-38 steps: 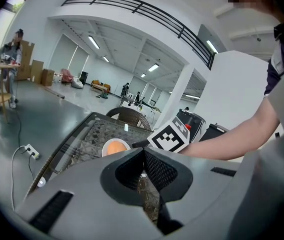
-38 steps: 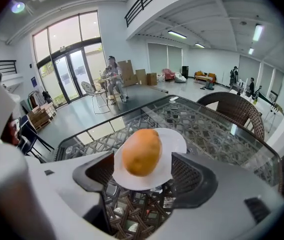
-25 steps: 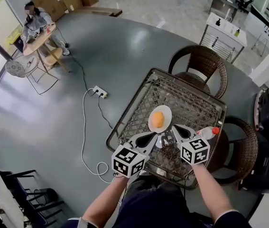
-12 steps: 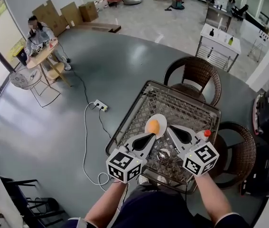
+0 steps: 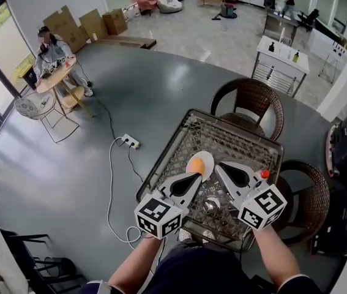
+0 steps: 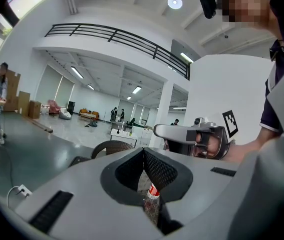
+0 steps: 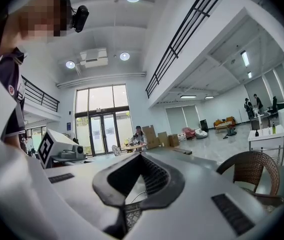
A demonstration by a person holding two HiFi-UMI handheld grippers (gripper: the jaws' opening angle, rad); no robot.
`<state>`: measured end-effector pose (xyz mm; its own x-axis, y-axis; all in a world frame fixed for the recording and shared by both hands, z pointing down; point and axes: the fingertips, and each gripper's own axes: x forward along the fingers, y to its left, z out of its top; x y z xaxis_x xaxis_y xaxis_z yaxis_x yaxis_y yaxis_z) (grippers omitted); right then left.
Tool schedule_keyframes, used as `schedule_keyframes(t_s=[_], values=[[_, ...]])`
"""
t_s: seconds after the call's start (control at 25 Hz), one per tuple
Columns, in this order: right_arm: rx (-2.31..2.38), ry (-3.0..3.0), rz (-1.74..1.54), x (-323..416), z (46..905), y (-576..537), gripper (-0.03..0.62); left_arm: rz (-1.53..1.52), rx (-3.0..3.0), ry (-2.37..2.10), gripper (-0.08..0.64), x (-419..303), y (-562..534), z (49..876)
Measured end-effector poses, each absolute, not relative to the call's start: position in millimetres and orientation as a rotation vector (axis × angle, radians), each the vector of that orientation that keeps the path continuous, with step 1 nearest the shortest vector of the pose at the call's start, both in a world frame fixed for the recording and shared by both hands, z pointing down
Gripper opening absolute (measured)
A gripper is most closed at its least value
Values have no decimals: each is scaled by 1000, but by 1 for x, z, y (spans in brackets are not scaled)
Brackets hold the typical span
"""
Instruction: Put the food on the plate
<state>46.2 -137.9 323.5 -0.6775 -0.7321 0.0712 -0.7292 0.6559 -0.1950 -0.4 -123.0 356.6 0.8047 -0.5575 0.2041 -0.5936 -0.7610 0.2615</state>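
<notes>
- The food (image 5: 195,164) already lies on the plate (image 5: 207,158), mid-table (image 5: 246,144)
- Your left gripper (image 5: 196,176), at the plate's 6 o'clock, is closed and empty, and so is your right gripper (image 5: 218,166) at 4
- Placing looks done, so lift away clear of the bottle (image 5: 261,176) at 3

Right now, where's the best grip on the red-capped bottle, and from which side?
Grip the bottle on its clear body just below the red cap, coming in level from the plate side. It appears to stand upright near the table's right edge, so its round sides fit between the pads. The right gripper is nearest but shut, so open it first.
</notes>
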Motion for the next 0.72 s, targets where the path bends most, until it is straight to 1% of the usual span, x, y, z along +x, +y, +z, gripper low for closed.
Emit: schedule_keyframes(t_s=[0.72], values=[[-1252, 2797, -344, 55, 319, -136, 5, 210, 2679, -863, 9, 6, -119, 360]])
